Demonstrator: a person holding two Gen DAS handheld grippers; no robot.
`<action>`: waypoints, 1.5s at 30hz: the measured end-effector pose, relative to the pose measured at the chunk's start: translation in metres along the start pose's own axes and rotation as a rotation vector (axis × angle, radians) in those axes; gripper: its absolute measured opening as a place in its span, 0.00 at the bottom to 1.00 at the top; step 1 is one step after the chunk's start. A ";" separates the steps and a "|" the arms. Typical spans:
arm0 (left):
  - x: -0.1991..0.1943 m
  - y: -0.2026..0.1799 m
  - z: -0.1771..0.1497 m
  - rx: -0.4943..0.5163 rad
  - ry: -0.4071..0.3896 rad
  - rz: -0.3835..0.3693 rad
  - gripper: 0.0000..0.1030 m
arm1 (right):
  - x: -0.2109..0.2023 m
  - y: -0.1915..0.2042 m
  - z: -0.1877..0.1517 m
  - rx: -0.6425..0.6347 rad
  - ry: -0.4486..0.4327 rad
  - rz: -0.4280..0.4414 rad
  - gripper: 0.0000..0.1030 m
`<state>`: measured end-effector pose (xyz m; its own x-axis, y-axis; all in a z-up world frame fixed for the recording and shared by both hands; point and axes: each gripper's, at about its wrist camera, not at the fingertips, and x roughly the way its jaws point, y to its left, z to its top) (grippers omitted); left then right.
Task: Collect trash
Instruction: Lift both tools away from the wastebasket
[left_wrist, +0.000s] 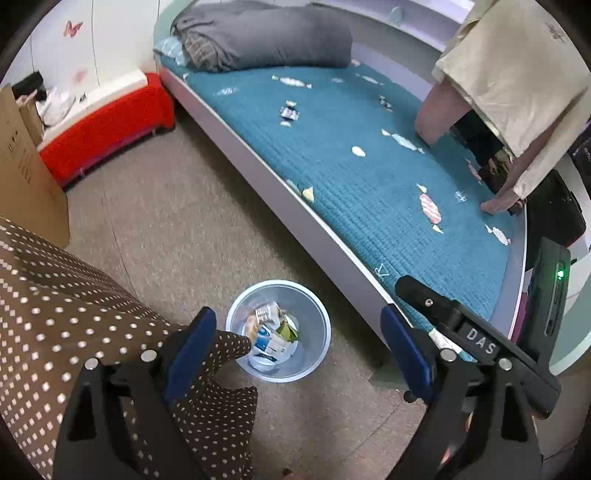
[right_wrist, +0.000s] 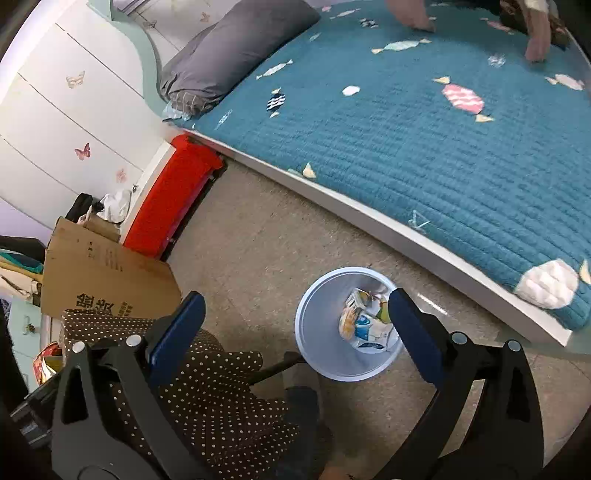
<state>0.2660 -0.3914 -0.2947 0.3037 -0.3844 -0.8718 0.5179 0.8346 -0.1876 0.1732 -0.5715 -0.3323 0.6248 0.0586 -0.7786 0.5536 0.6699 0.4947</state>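
A pale blue trash bin (left_wrist: 314, 314) stands on the floor beside the bed, with crumpled cartons and wrappers (left_wrist: 271, 332) inside; it also shows in the right wrist view (right_wrist: 314, 332), with the trash (right_wrist: 365, 325) in it. My left gripper (left_wrist: 299, 343) is open and empty, held above the bin. My right gripper (right_wrist: 295, 325) is open and empty, also above the bin. In the left wrist view the right gripper's black body (left_wrist: 480, 343) shows at the right.
A bed with a teal candy-print quilt (left_wrist: 369, 147) and a grey pillow (left_wrist: 266, 37) fills the right. A red box (left_wrist: 107, 125) and a cardboard box (right_wrist: 103, 277) stand at the left. Brown polka-dot fabric (left_wrist: 74, 314) lies below. A person (left_wrist: 498, 92) leans on the bed.
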 end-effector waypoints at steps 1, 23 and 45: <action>-0.005 -0.001 -0.001 0.005 -0.010 0.002 0.87 | -0.003 0.001 0.000 -0.004 -0.005 -0.005 0.94; -0.152 0.013 -0.047 0.030 -0.232 0.014 0.90 | -0.120 0.096 -0.032 -0.180 -0.158 0.058 0.94; -0.277 0.123 -0.124 -0.085 -0.423 0.138 0.90 | -0.162 0.243 -0.113 -0.491 -0.147 0.201 0.94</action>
<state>0.1462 -0.1338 -0.1323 0.6747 -0.3801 -0.6327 0.3874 0.9120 -0.1348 0.1444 -0.3351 -0.1297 0.7816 0.1411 -0.6077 0.1154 0.9246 0.3631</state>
